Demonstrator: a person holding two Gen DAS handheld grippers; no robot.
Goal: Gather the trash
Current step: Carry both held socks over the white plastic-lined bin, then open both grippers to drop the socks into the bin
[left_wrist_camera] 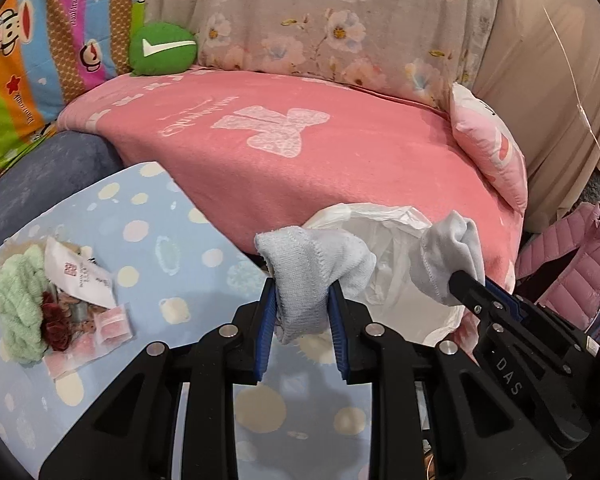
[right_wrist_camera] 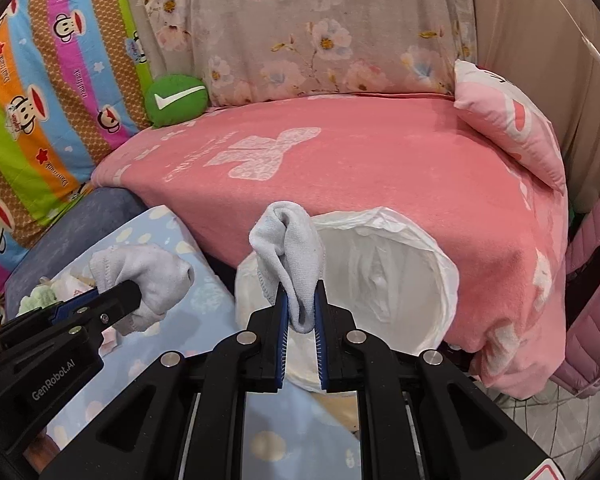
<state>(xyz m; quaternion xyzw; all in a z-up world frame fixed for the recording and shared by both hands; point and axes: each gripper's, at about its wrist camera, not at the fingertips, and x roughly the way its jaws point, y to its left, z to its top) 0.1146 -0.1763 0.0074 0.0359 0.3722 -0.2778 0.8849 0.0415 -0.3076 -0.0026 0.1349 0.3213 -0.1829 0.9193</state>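
Observation:
Each of my grippers pinches a pale grey-blue sock. In the left wrist view my left gripper (left_wrist_camera: pixel 302 292) is shut on one sock (left_wrist_camera: pixel 304 276), which bunches above the blue pads. To its right, my right gripper (left_wrist_camera: pixel 462 280) is shut on a second sock (left_wrist_camera: pixel 448 256). Both hang over the near rim of a bin lined with a white plastic bag (left_wrist_camera: pixel 396 280). In the right wrist view my right gripper (right_wrist_camera: pixel 300 292) holds its sock (right_wrist_camera: pixel 292 248) at the left rim of the bin (right_wrist_camera: pixel 384 276). The left gripper (right_wrist_camera: pixel 130 290) with its sock (right_wrist_camera: pixel 148 276) is off to the left.
A table under a light blue dotted cloth (left_wrist_camera: pixel 160 236) carries a pile of litter (left_wrist_camera: pixel 60 300): green fluff, a white packet, pink sachets. Behind the bin a pink blanket (left_wrist_camera: pixel 300 148) covers a sofa seat with a green cushion (left_wrist_camera: pixel 162 48) and a pink pillow (left_wrist_camera: pixel 488 148). A pink jacket (left_wrist_camera: pixel 580 264) lies at the right.

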